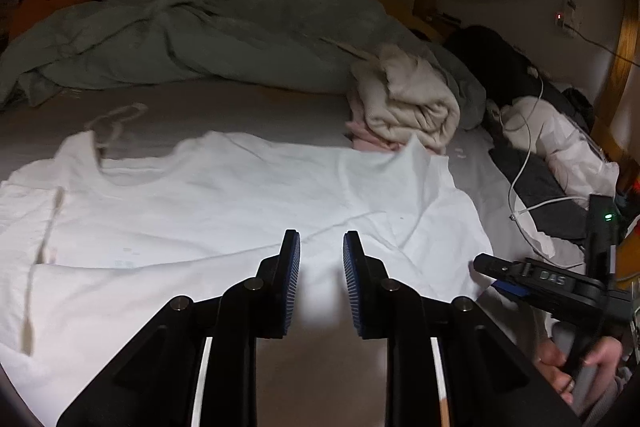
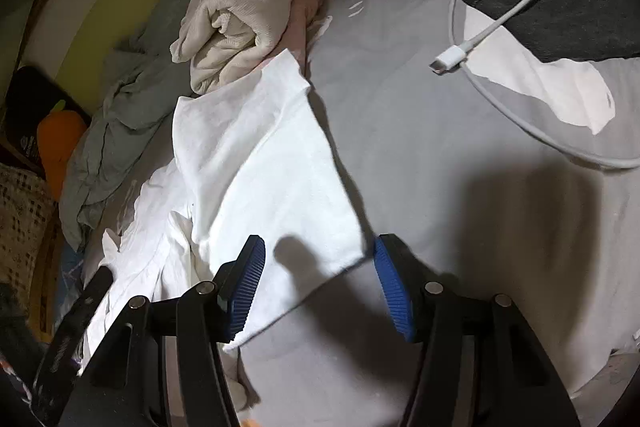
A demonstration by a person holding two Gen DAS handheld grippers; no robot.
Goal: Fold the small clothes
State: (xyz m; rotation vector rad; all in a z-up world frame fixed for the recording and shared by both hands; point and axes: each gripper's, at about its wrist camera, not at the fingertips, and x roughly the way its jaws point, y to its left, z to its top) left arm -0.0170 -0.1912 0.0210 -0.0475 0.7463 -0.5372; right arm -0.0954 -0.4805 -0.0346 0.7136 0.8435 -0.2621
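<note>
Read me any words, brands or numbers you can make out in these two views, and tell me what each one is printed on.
"DAS" on the black body of the right gripper, seen from the left wrist view.
Faint bluish print on the white T-shirt near its left side: too small and blurred to read.
Marks on the dark object at the left edge of the right wrist view: not readable.
Nothing else legible.

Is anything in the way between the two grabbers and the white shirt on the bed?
Nothing visible is in the way. The white shirt lies spread right under the open left gripper, and its corner sits between the open fingers of the right gripper. The beige bundle and the cable lie farther off.
</note>
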